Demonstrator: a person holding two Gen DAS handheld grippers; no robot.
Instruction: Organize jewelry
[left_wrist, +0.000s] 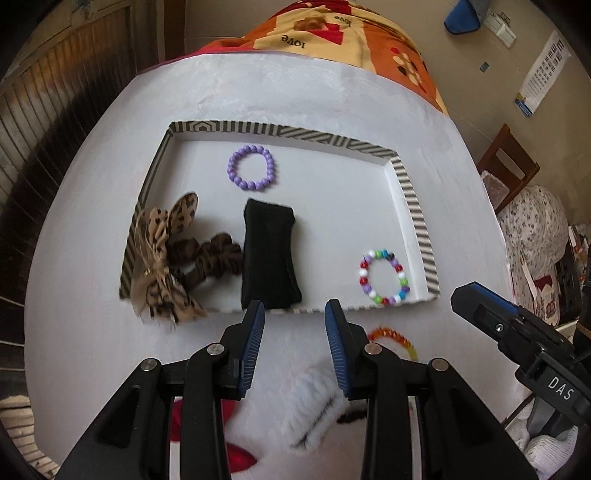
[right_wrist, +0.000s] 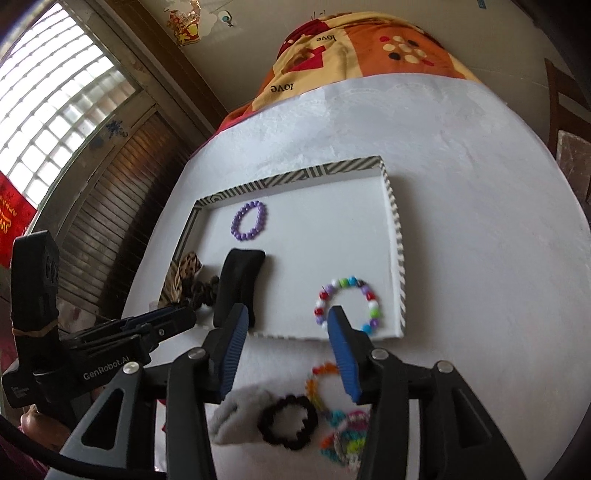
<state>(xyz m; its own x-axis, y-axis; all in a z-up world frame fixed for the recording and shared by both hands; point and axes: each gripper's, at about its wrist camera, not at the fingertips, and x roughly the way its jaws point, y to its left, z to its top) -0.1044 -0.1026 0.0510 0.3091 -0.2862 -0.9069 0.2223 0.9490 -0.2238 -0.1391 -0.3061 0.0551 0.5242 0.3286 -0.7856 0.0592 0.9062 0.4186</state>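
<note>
A shallow white tray with a striped rim lies on the white table. In it are a purple bead bracelet, a black headband, a multicolour bead bracelet, a brown scrunchie and a leopard-print bow draped over the left rim. My left gripper hovers open at the tray's near rim, with nothing in it. My right gripper is also open and empty above the near rim, the multicolour bracelet just beyond its right finger.
Loose on the table in front of the tray lie an orange coil tie, a black scrunchie, a white fluffy band, bright woven bands and something red. An orange blanket lies behind the table, and a wooden chair stands to its right.
</note>
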